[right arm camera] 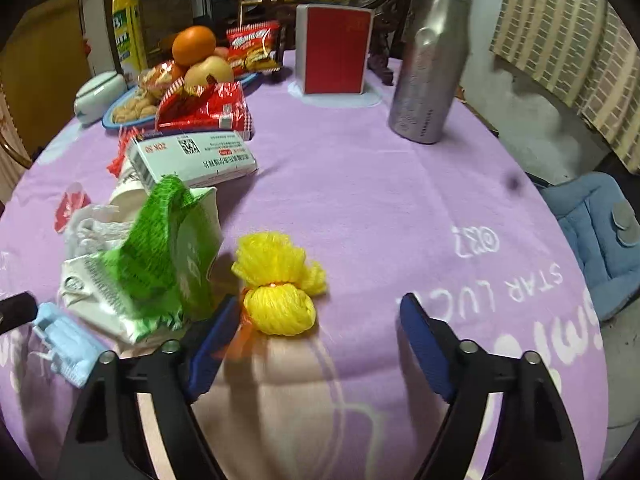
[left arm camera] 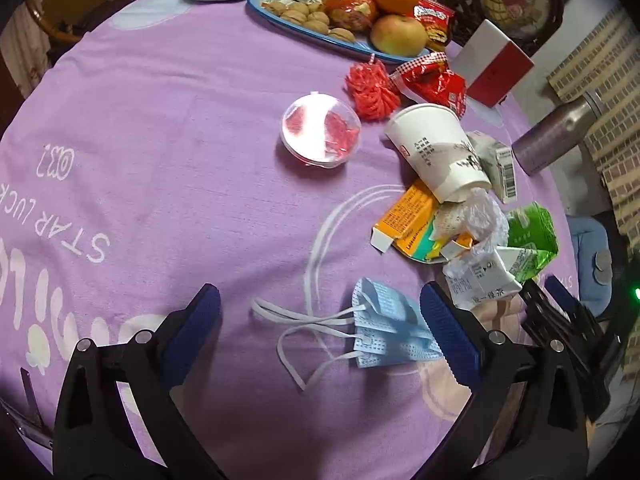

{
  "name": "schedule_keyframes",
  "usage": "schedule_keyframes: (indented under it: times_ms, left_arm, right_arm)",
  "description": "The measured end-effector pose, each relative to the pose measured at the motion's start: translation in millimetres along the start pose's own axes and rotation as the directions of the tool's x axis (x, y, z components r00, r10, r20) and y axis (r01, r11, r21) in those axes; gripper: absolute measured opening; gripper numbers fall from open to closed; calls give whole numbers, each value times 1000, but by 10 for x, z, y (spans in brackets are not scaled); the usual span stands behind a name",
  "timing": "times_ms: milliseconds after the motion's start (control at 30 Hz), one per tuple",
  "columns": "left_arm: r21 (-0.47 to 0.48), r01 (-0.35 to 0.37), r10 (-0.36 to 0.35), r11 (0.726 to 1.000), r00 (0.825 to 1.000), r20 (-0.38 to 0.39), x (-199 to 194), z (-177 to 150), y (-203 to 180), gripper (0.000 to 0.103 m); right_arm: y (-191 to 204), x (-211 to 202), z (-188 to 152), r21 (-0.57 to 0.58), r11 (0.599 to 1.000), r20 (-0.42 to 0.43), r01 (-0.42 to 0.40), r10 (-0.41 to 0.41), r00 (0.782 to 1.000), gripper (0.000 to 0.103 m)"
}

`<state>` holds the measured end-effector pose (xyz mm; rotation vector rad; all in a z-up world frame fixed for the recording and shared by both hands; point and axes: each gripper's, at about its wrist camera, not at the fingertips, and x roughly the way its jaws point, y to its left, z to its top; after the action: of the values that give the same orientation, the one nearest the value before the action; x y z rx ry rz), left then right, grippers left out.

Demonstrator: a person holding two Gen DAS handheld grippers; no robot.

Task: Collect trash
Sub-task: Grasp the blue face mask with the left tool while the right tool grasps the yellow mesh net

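A pile of trash lies on the purple tablecloth (left arm camera: 160,140): a tipped white paper cup (left arm camera: 436,148), an orange carton (left arm camera: 404,216), a crumpled clear wrapper (left arm camera: 480,216), a green wrapper (left arm camera: 532,236) and a white medicine box (right arm camera: 196,156). A blue face mask (left arm camera: 392,328) lies between my left gripper's (left arm camera: 320,328) open fingers, near the right one. A yellow foam net (right arm camera: 276,284) lies just inside my right gripper's (right arm camera: 320,320) left finger; that gripper is open. The green wrapper (right arm camera: 160,256) lies left of it.
A blue tray (left arm camera: 304,36) with biscuits, an apple and an orange stands at the back. A red foam net (left arm camera: 372,88), a red snack bag (left arm camera: 436,84), a clear lidded bowl (left arm camera: 320,130), a red-and-white box (right arm camera: 334,60) and a steel bottle (right arm camera: 428,64) are nearby.
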<state>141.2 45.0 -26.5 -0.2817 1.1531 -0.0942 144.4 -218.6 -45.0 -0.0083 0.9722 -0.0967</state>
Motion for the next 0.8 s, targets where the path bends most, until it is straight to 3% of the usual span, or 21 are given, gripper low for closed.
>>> schedule_keyframes:
  times_ms: [100,133,300,700,800]
  left_arm:
    - [18,4,-4,1000,1000,-1,23,-5,-31,96]
    - [32,2,-2,999,1000,-3,31,-17,-59,96]
    - [76,7,-7,997,1000,-5,39,-67,-165,96]
    - [186,-93,95,978,995,-7,237,-167,-422,96]
    - [215,-120,118,969,993,22,279,-200,-489,96]
  right_arm:
    - [52,122,58,-5,999,-29,-32,31,999,51]
    - [63,155,68,0,999,-43,-46,46,998,28]
    - [33,45,-13,45,992,-31,-117,118,992,28]
    - [-289,-630,-520,117,982,38,-147,144,989,28]
    - [-291,-733,-625,123,979,47,-161,156,987,28]
